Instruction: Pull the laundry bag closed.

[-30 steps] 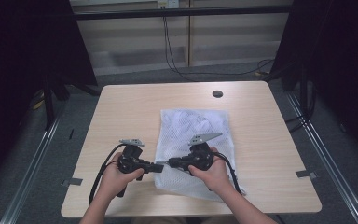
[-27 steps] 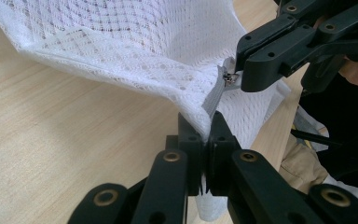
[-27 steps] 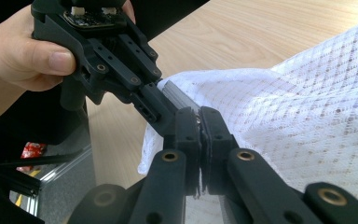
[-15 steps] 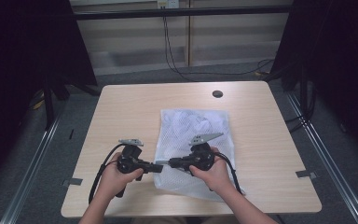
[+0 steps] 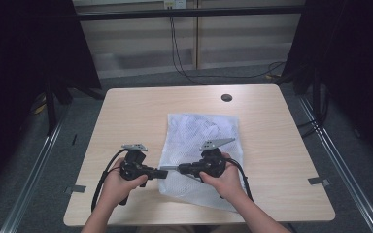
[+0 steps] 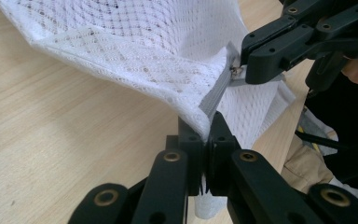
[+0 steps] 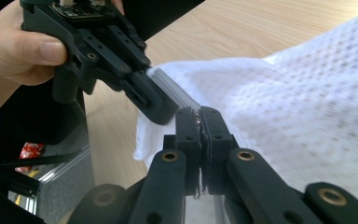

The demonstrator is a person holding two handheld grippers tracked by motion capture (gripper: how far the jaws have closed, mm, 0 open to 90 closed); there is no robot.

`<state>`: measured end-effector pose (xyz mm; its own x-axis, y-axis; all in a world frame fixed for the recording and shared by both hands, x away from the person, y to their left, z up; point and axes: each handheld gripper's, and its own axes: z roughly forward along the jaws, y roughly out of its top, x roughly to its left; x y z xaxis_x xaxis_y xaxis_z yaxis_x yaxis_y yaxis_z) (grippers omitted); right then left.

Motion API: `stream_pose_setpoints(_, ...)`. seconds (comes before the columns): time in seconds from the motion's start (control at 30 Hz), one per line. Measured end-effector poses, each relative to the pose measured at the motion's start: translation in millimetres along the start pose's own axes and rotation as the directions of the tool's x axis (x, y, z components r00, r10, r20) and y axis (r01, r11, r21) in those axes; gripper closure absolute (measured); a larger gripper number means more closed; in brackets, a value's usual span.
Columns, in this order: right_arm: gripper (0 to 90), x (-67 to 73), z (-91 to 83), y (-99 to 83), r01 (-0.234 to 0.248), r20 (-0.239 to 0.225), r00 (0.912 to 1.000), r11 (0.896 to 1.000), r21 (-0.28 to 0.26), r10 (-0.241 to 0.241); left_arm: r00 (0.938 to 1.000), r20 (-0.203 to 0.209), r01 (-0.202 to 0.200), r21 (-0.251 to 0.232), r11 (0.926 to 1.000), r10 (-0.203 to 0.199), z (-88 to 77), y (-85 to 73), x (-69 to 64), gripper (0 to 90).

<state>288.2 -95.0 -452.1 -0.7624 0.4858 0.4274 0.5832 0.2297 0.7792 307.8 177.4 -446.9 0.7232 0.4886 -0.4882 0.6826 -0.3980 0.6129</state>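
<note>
White mesh laundry bag (image 5: pixel 201 145), soft and netted with tiny diamond holes, lies flat on a pale wooden table (image 5: pixel 281 145), towards the person's side. Its near-left edge carries a grey zipper strip (image 6: pixel 216 91). Both black two-jaw grippers meet tip to tip at that edge. Left gripper (image 6: pixel 209 128) is clamped on the bag's edge beside the zipper. Right gripper (image 7: pixel 200 121) is pinched shut on the small metal zipper pull (image 7: pixel 198 116).
</note>
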Motion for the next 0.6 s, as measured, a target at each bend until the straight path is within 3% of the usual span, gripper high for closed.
stream_pose_setpoints(0.1, 87.2, -0.9, -2.1, -0.8, -0.001, -0.002, 1.0, 1.0, -0.004, 0.001, 0.9999, 0.005, 0.014, -0.009, 0.9999, -0.014, -0.3, -0.2, -0.7, 87.6)
stream_pose_setpoints(0.6, 87.3, -2.6, -3.5, -2.4, -0.007, -0.002, 1.0, 1.0, 0.002, 0.007, 1.0, 0.001, 0.009, 0.003, 1.0, -0.009, 0.0, 0.0, -1.2, 87.6)
